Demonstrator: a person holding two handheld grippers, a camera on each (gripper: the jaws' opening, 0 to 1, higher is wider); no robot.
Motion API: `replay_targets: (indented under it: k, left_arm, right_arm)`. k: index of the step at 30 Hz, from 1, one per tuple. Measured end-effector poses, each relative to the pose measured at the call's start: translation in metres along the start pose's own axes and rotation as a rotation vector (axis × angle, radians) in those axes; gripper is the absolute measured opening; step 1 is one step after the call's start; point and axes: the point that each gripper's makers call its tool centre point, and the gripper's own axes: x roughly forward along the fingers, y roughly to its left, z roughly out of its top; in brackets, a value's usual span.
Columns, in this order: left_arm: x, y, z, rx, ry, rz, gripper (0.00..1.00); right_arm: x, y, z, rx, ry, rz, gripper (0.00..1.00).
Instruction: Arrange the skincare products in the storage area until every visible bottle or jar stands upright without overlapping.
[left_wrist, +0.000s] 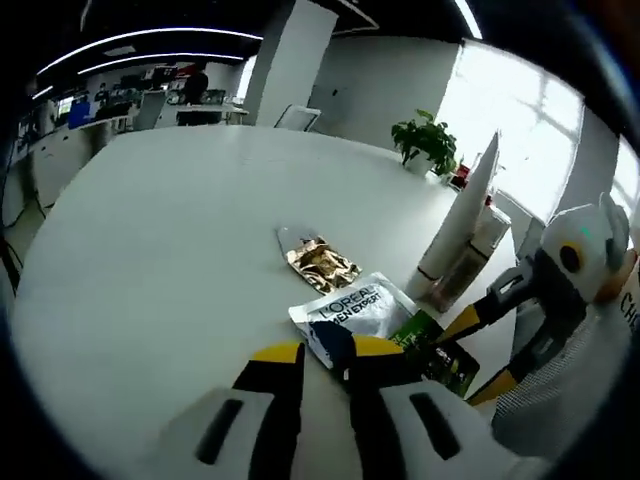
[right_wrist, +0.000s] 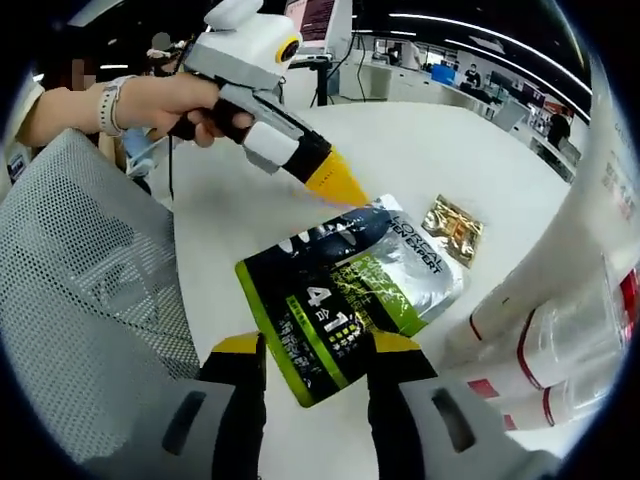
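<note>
**Inspector:** Currently, the white tabletop (right_wrist: 420, 150) carries three flat items: a large silver-and-green sachet (right_wrist: 350, 290), a small gold packet (right_wrist: 453, 230) just beyond it, and white bottles (right_wrist: 540, 330) lying on their sides to the right. None of these stands upright yet, so I judge the task to be at an early stage.

**Assistant:** And the grippers?

**Inspector:** The right gripper (right_wrist: 315, 355) has its fingers parted, one on either side of the sachet's near edge; whether they touch it I cannot tell. The left gripper (right_wrist: 340, 185), held in a person's hand (right_wrist: 185, 105), has its yellow tip resting at the sachet's far edge. In the left gripper view its fingers (left_wrist: 270, 365) look nearly together, holding nothing that I can confirm.

**Assistant:** Recommendation?

**Inspector:** Close squarely on the sachet's edge, not its corner, and lift slowly. A soft pouch will likely sag and slip. Keep clear of the fallen bottles.
</note>
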Motion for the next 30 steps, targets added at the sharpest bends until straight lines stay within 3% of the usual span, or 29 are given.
replay_targets:
  k: [4, 8, 11, 16, 18, 30]
  left_arm:
    - [0.009, -0.018, -0.004, 0.077, 0.046, -0.035, 0.19]
    - [0.017, -0.02, -0.013, 0.223, 0.107, -0.037, 0.16]
    - [0.022, -0.02, -0.015, 0.197, 0.117, -0.036, 0.16]
    - [0.023, -0.02, -0.016, 0.223, 0.125, -0.032, 0.15]
    - [0.023, -0.018, -0.016, 0.228, 0.124, -0.029, 0.14]
    - [0.031, -0.015, -0.01, 0.217, 0.118, -0.029, 0.15]
  right_arm:
    - [0.0, -0.001, -0.001, 0.002, 0.001, -0.002, 0.37]
    - [-0.001, -0.003, -0.001, -0.011, 0.009, -0.01, 0.36]
    - [-0.001, -0.003, -0.002, -0.01, 0.008, -0.009, 0.36]
    - [0.0, 0.003, -0.002, -0.019, 0.011, 0.014, 0.43]
    - [0.0, 0.0, -0.003, -0.056, 0.023, -0.008, 0.42]
    - [-0.003, -0.011, -0.004, -0.009, 0.023, -0.04, 0.37]
